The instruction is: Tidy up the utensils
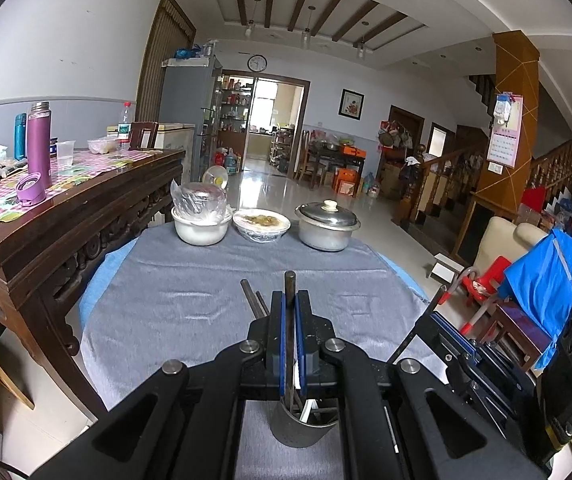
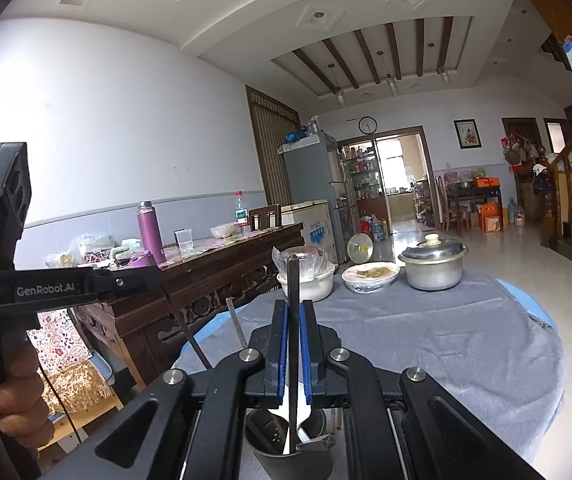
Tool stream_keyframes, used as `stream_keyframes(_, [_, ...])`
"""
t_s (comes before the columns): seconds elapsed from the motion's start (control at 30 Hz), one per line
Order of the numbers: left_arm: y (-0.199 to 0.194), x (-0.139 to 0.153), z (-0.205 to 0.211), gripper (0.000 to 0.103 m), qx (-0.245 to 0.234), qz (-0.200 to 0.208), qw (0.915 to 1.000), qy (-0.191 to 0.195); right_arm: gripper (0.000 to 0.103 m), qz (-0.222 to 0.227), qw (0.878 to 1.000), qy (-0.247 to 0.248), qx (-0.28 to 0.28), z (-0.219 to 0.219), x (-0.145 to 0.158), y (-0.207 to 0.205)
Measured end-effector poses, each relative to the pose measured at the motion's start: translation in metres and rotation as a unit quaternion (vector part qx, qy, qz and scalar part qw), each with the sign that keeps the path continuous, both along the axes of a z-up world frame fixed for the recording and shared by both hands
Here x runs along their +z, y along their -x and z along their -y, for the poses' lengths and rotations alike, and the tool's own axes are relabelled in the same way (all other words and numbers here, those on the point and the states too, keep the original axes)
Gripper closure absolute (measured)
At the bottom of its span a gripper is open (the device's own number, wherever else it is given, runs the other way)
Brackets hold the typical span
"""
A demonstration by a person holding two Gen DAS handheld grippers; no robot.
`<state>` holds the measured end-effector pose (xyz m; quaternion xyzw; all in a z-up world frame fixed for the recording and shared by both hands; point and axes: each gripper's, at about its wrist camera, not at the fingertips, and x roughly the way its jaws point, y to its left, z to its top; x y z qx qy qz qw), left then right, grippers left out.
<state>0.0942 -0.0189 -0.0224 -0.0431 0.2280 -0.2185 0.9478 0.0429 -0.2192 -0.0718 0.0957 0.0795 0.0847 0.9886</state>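
I am working at a round bench point(image 1: 190, 304) draped in grey cloth, and the sorting is partly done.

On my left, my left gripper point(image 1: 291, 304) has its fingers clenched on one dark chopstick point(image 1: 290, 292), which stands nearly upright with its lower end down inside the dark cup point(image 1: 298, 428) just beneath the gripper. Two more dark sticks point(image 1: 255, 302) already lean out of the cup's left side, and something white sits inside it too.

On my right, my right gripper point(image 2: 294, 320) is likewise clamped on a second dark chopstick point(image 2: 294, 280), upright, its lower end dipping into the same cup point(image 2: 290, 460), where a white spoon point(image 2: 286, 416) rests.

My judgement: both chopsticks are in place over the cup but not yet let go. No loose utensils show on the cloth; only a white bowl point(image 1: 200, 228), a wrapped dish point(image 1: 261, 225) and a lidded pot point(image 1: 326, 226) stand at the far edge.
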Motion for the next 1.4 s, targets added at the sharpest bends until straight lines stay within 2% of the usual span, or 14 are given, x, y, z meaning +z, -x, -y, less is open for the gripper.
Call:
stream_keyframes(0.3, [0.004,-0.002,-0.002,0.098,-0.005,-0.009,1.0,-0.001,0.096,0.0,1.0,-0.006,0.001,-0.004,0.004,0.003])
stream_keyframes(0.4, [0.005,-0.001,-0.003,0.093,-0.007,-0.011,0.9999,-0.001,0.095,-0.004,1.0,-0.011,0.002,-0.002,0.004,0.003])
stream_keyframes(0.43, [0.006,0.0,-0.003,0.087,-0.01,-0.012,0.9999,0.0,0.09,-0.004,1.0,-0.014,0.001,-0.001,0.004,0.003])
stream_keyframes(0.47, [0.007,0.0,-0.004,0.079,-0.01,-0.012,0.9999,0.0,0.078,-0.004,1.0,-0.02,0.0,0.001,0.005,0.004])
stream_keyframes(0.5, [0.008,0.001,-0.004,0.075,-0.008,-0.011,0.9999,0.0,0.07,-0.003,1.0,-0.026,-0.001,0.003,0.005,0.004])
stream_keyframes(0.53, [0.009,0.001,-0.004,0.071,-0.006,-0.009,0.9999,0.0,0.052,-0.001,1.0,-0.031,-0.002,0.005,0.006,0.005])
stream_keyframes(0.57, [0.009,0.001,-0.005,0.071,-0.007,-0.009,0.9999,0.001,0.046,0.008,0.999,-0.039,-0.005,0.007,0.007,0.009])
stream_keyframes(0.7, [0.011,0.001,-0.007,0.069,-0.007,-0.01,0.9999,0.002,0.046,0.021,0.999,-0.046,-0.017,0.012,0.009,0.014])
stream_keyframes(0.8, [0.013,0.003,-0.008,0.059,-0.006,-0.009,0.9999,0.005,0.046,0.028,0.997,-0.059,-0.029,0.019,0.011,0.02])
stream_keyframes(0.83, [0.014,0.003,-0.01,0.052,-0.004,-0.007,1.0,0.005,0.046,0.03,0.997,-0.064,-0.033,0.022,0.011,0.023])
stream_keyframes(1.03, [0.025,0.007,-0.011,0.036,0.006,0.007,1.0,-0.002,0.046,0.038,0.993,-0.09,-0.06,0.042,0.017,0.036])
stream_keyframes(1.4, [0.041,0.01,-0.003,0.026,0.016,0.022,0.9991,-0.032,0.046,0.033,0.989,-0.107,-0.093,0.059,0.022,0.054])
